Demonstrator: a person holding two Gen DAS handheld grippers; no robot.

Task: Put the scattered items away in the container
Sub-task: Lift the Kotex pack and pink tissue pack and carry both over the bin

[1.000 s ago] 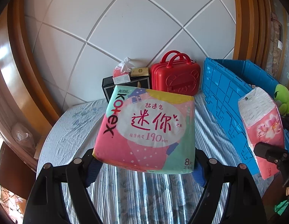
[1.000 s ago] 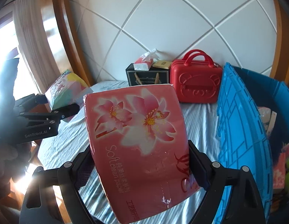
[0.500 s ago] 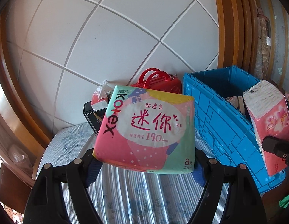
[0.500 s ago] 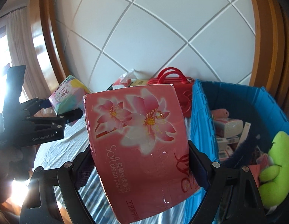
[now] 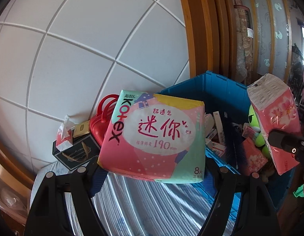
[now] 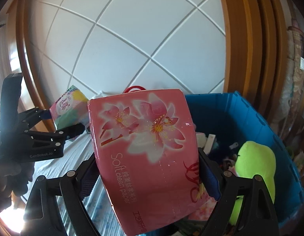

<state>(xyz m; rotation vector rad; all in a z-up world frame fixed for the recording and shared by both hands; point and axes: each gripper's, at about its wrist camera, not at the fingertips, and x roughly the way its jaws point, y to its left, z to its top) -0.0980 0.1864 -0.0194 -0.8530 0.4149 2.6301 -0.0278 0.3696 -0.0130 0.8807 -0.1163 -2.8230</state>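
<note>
Your left gripper (image 5: 152,169) is clamping its blue-padded fingers (image 5: 97,179) on the two lower sides of the flat pink-and-green Kotex sanitary pad pack (image 5: 154,137), holding it face-up and slightly tilted. Your right gripper (image 6: 150,179) is pinching its padded fingers (image 6: 208,181) against both sides of the pink flower-printed soft tissue paper pack (image 6: 148,147), which is standing upright between them.

Taking the large blue plastic crate (image 5: 216,90) as the landmark: the pad pack is hanging at the crate's near-left rim, partly overlapping the opening, while the tissue pack is hovering over the crate's interior, toward its right side in the left wrist view. Inside the crate, a lime-green plush toy (image 6: 256,161) is lying among small boxes and packets. Just left of the crate, a red hard-shell mini case with loop handles (image 5: 102,122) is standing against the white quilted headboard (image 5: 83,49), beside a black gift box (image 5: 77,151) carrying a small red tissue packet (image 5: 63,137). The striped blue-grey bedsheet (image 5: 142,206) is lying under both packs.
</note>
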